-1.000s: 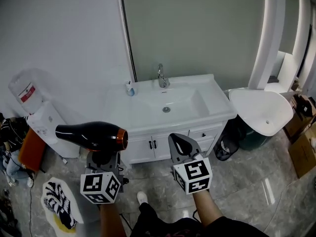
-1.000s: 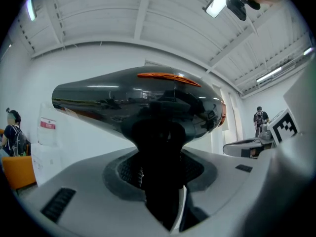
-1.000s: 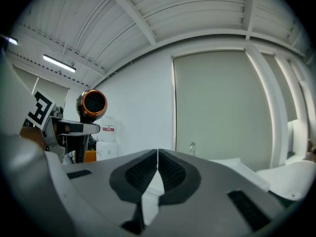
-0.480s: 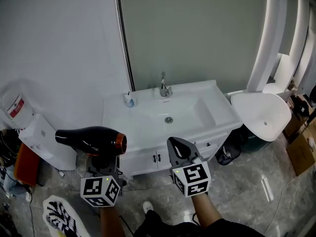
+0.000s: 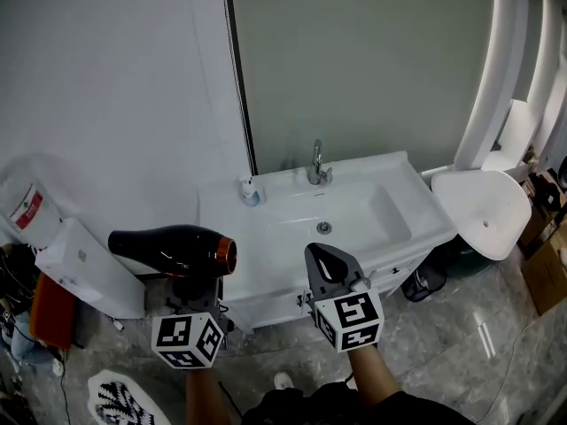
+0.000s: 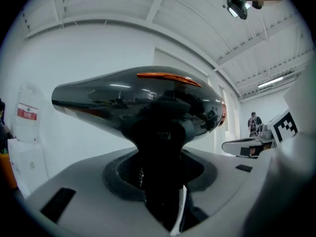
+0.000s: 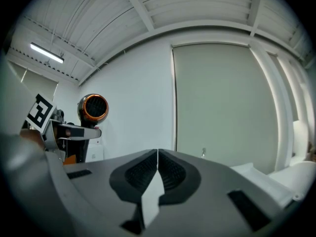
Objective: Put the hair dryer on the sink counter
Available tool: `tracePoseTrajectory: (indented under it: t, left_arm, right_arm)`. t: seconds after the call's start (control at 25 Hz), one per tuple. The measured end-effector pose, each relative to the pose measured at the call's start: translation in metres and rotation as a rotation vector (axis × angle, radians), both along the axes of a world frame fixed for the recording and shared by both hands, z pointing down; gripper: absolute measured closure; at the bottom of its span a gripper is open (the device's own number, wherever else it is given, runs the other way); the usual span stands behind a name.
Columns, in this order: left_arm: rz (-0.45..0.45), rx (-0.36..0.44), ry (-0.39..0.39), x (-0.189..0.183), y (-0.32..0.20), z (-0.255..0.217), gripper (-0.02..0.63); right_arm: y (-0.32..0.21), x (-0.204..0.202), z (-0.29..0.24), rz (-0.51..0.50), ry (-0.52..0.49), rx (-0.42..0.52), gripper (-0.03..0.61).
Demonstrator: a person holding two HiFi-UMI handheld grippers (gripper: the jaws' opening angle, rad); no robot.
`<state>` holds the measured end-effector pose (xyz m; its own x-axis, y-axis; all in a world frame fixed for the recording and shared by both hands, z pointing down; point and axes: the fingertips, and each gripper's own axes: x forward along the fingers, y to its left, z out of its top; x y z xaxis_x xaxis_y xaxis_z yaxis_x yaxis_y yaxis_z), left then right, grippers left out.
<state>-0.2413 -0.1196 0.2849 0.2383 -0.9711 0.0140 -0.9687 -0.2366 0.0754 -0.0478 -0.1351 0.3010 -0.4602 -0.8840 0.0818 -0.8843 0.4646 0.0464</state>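
A glossy black hair dryer with an orange ring at its nozzle stands upright in my left gripper, whose jaws are shut on its handle. In the left gripper view the hair dryer fills the frame, body pointing sideways. My right gripper is shut with nothing in it, level, beside the left one. The white sink counter with a basin and a chrome faucet lies just ahead of both grippers. From the right gripper view the dryer's orange-ringed nozzle shows at left.
A small soap bottle stands at the counter's back left. A white appliance and a water bottle stand to the left of the cabinet. A white round seat and cardboard boxes are at the right.
Both grippers and the view have come closer to the sink counter, which now sits larger and lower in the frame. The hair dryer is still held the same way.
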Motion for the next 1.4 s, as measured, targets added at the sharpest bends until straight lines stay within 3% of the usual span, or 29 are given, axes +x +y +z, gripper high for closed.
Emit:
tracePoseTrajectory:
  t: [0.44, 0.88, 1.4]
  left_arm:
    - [-0.011, 0.006, 0.000, 0.006, -0.029, -0.001, 0.436]
    - [-0.094, 0.004, -0.027, 0.031, -0.055, -0.005, 0.436]
    - [-0.131, -0.043, -0.047, 0.021, -0.088, 0.003, 0.436]
  right_arm:
    - [-0.031, 0.005, -0.008, -0.025, 0.016, 0.021, 0.557]
    - [-0.076, 0.025, -0.007, -0.121, 0.008, 0.016, 0.557]
    - [-0.118, 0.009, 0.005, -0.167, -0.022, -0.011, 0.557]
